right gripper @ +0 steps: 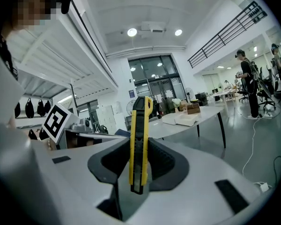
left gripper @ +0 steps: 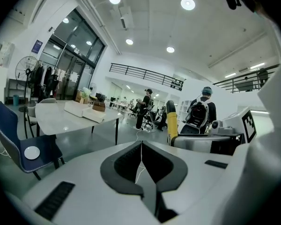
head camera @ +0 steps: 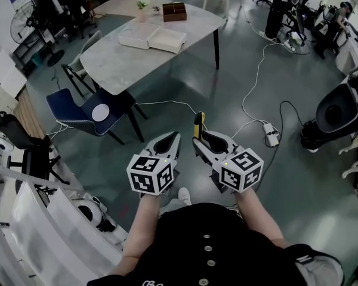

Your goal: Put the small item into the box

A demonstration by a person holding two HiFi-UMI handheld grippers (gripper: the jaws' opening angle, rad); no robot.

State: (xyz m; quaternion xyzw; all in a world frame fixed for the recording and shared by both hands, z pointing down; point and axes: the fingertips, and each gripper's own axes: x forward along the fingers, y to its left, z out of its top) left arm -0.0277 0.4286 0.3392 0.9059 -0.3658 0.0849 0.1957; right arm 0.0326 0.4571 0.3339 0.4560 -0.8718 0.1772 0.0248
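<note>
Far left, blue chair (head camera: 89, 113) just beside grey table (head camera: 107, 61); on table, open white box (head camera: 152, 38), brown box (head camera: 174, 11) behind it nr far edge; lower centre, L gripper (head camera: 172, 138) (left gripper: 141, 143), jaws shut tight together w/ nothing btwn, held over floor (head camera: 185, 82), well apart from table; just right of it, R gripper (head camera: 199, 138) (right gripper: 141, 144), clamped on yellow-black knife (head camera: 198, 124) (right gripper: 140, 139), upright btwn pads, top end poking past jaw tips, well short of white box; further right on floor, white power strip (head camera: 271, 134) w/ cable (head camera: 250, 88) looping away
</note>
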